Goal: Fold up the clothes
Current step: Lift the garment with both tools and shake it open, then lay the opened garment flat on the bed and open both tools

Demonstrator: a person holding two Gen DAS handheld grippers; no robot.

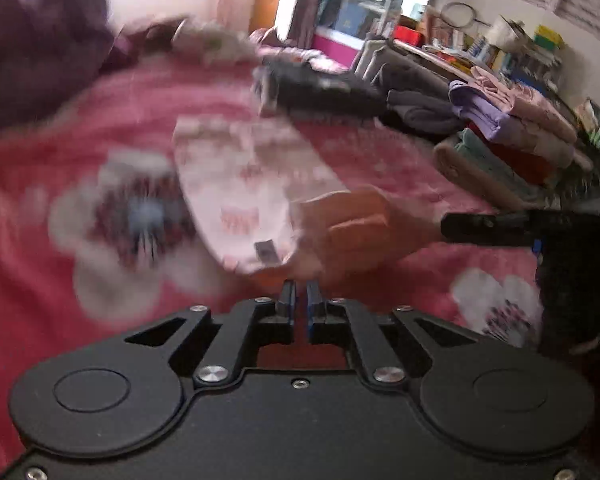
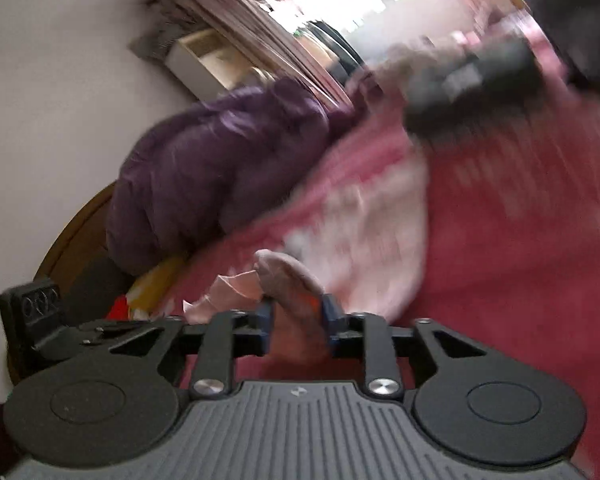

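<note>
The pink garment (image 1: 240,184) was seen mid-frame on the bed (image 1: 40,280), just above the nearly closed, empty left gripper (image 1: 300,292). The right gripper (image 2: 296,312) was clamped on pinkish cloth (image 2: 288,280).

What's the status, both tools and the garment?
Left tool nearly shut, empty. Right tool gripping pink fabric. Pale patterned garment flat on red bedspread. Frames blurred.

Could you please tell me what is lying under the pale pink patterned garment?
The pale pink patterned garment lies on the red floral bedspread, which shows all around it. Whatever is directly beneath its middle is covered, and blur hides finer detail.
</note>
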